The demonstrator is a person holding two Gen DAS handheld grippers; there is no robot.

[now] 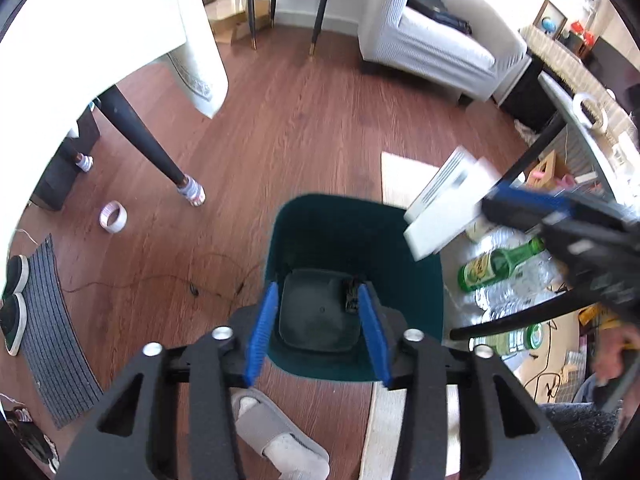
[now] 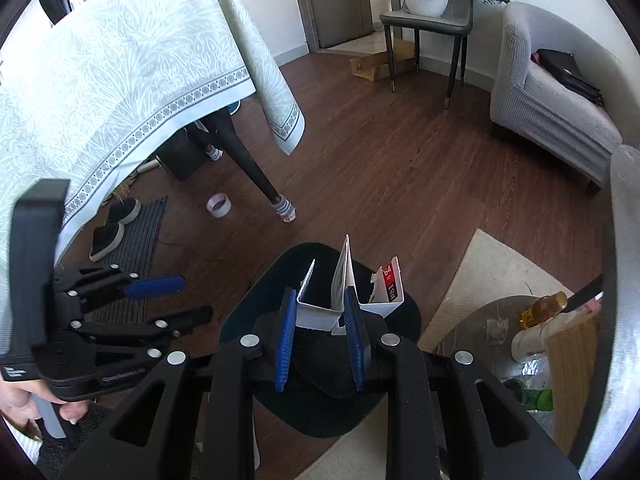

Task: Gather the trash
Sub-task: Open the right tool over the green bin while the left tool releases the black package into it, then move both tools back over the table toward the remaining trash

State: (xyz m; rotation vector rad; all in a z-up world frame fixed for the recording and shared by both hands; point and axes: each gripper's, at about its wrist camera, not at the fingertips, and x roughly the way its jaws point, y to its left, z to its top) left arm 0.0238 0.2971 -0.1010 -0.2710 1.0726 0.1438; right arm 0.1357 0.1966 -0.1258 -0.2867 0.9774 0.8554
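Between the blue pads at the lower centre of the right wrist view, the right gripper [image 2: 320,330] is clamped on a torn white carton [image 2: 320,312], held directly over the dark green bin [image 2: 400,320]. The step in hand looks like the drop: the next move calls for parting the jaws so the carton falls inside. At the bottom centre of the left wrist view, the left gripper [image 1: 318,332] hangs with its jaws apart, holding nothing, above the same bin, which contains only a small dark scrap [image 1: 352,296]. At right, a green glass bottle [image 1: 500,266] and crushed plastic bottles [image 1: 516,284] await collecting.
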